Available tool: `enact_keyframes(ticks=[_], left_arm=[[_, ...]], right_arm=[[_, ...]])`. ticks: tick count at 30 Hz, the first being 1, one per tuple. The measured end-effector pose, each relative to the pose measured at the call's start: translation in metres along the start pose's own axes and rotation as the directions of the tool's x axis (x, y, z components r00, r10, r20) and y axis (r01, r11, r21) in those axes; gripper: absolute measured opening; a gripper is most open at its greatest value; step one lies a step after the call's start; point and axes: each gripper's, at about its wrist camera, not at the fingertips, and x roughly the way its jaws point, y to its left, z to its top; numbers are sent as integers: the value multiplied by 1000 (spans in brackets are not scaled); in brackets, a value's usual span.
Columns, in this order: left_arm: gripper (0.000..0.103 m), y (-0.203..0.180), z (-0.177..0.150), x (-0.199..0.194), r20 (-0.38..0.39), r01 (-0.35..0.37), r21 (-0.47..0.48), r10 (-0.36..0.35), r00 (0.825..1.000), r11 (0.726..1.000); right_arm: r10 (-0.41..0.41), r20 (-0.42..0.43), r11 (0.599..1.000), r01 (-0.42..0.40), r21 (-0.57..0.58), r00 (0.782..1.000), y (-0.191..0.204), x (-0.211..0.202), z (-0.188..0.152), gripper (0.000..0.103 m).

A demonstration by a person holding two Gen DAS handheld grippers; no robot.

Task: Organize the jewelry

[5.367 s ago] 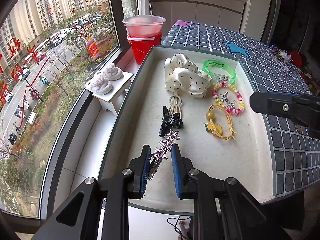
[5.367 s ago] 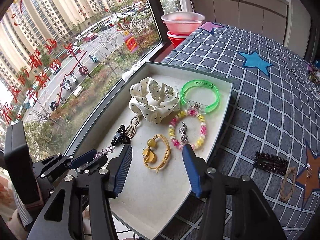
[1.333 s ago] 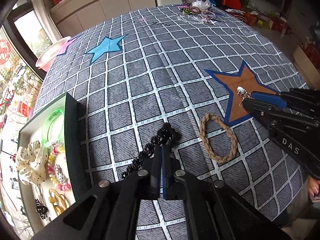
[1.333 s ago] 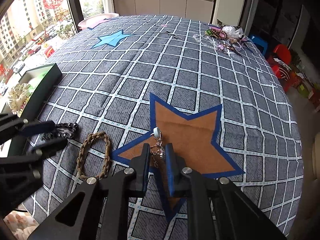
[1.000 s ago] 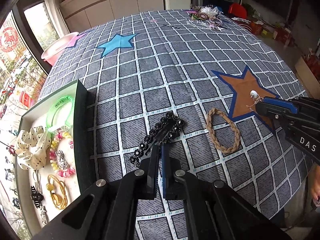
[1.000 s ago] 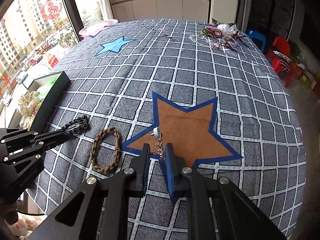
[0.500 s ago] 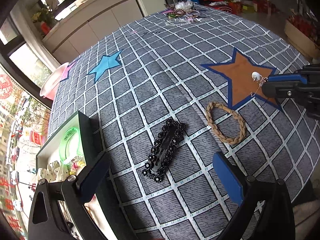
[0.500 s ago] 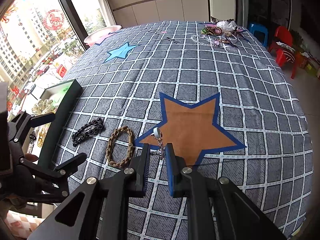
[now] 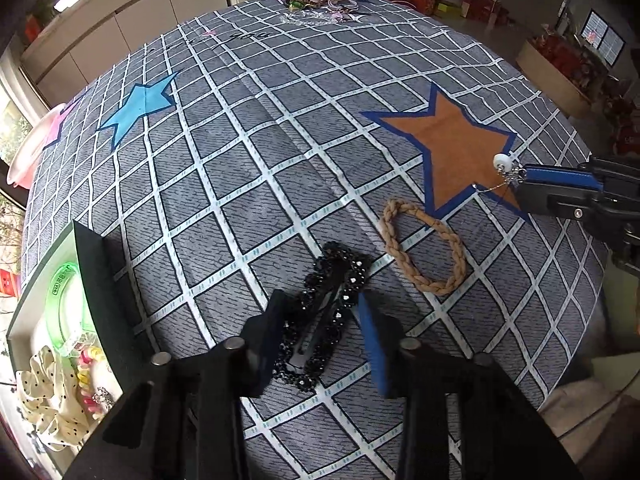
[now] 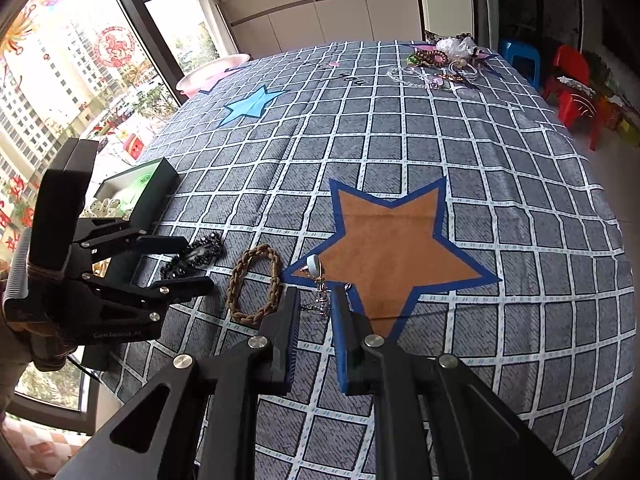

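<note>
While the left gripper (image 9: 320,330) sits with its jaws partly open around a black beaded hair clip (image 9: 326,312) lying on the grid-patterned surface (image 9: 248,160), the right gripper (image 10: 314,310) has its jaws nearly closed on a small pearl-tipped chain earring (image 10: 318,280) at the orange star's near-left point. A braided tan bracelet (image 10: 254,284) lies between them. Far left, a dark tray (image 9: 100,280) holds a green bangle (image 9: 64,304) and spotted scrunchie (image 9: 48,404).

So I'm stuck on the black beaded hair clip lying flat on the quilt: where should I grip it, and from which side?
Grip the black beaded hair clip across its narrow width near mid-length, coming from above. It is long, thin and flat, and the open left hand-held gripper already straddles it.
</note>
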Motion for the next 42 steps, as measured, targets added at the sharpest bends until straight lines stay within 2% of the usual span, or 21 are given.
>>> enact_keyframes(ticks=[6,11,17,24,35,42], left_arm=[[43,-14,-9,-6,14,-29,-42,30,999,999],[43,-26,-20,-26,70,-55,-100,63,996,993],[43,-39,-32,-58,137,-101,-190,128,982,977],[43,-30,-50,-88,194,-107,-279,165,967,954],[43,9,-102,-122,224,-137,-383,236,946,913],[43,51,-153,-126,176,-173,-489,290,941,855]], right_arm=[[3,1,1000,-3,8,1000,0,-1,-2,17],[9,1,1000,-9,23,1000,-1,-4,-4,17],[23,-1,999,-23,48,1000,0,-7,-4,17],[24,6,999,-24,22,1000,18,-18,-4,17],[83,4,993,-83,-88,996,88,-23,5,17],[155,-47,970,-161,-184,987,155,-3,5,17]])
